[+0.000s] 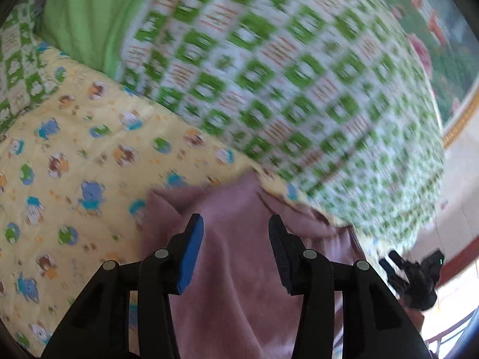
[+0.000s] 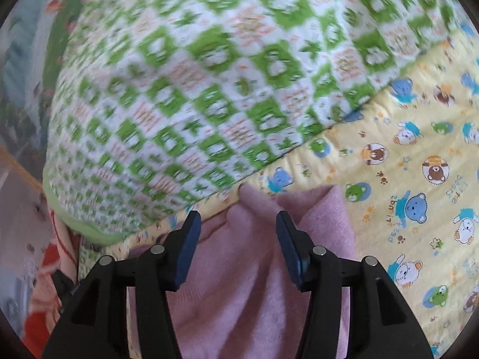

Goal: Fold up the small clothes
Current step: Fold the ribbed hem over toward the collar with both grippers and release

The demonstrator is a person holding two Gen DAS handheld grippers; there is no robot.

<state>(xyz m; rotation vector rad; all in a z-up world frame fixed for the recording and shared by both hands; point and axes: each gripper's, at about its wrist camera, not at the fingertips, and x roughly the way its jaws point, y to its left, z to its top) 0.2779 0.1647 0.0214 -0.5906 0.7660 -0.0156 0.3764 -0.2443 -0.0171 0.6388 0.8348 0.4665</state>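
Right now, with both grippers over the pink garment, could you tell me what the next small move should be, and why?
Probably lower both and close on the cloth. The left gripper and right gripper both stand open with nothing between their fingers, over the pink garment, which lies rumpled on the yellow bear-print sheet beside the green checked quilt. Folding cannot start until an edge is held.

Bright, soft daylight; heavy motion blur on green-check quilt [image 1: 284,74]; fisheye warp, dark vignette at edges.

Left gripper [image 1: 236,224] with jaws spread apart over a pink garment [image 1: 239,269], yellow bear-print quilt [image 1: 74,164] beneath, blurred green-and-white checked quilt [image 1: 284,74] beyond, right gripper [image 1: 386,261] at the garment's right edge.
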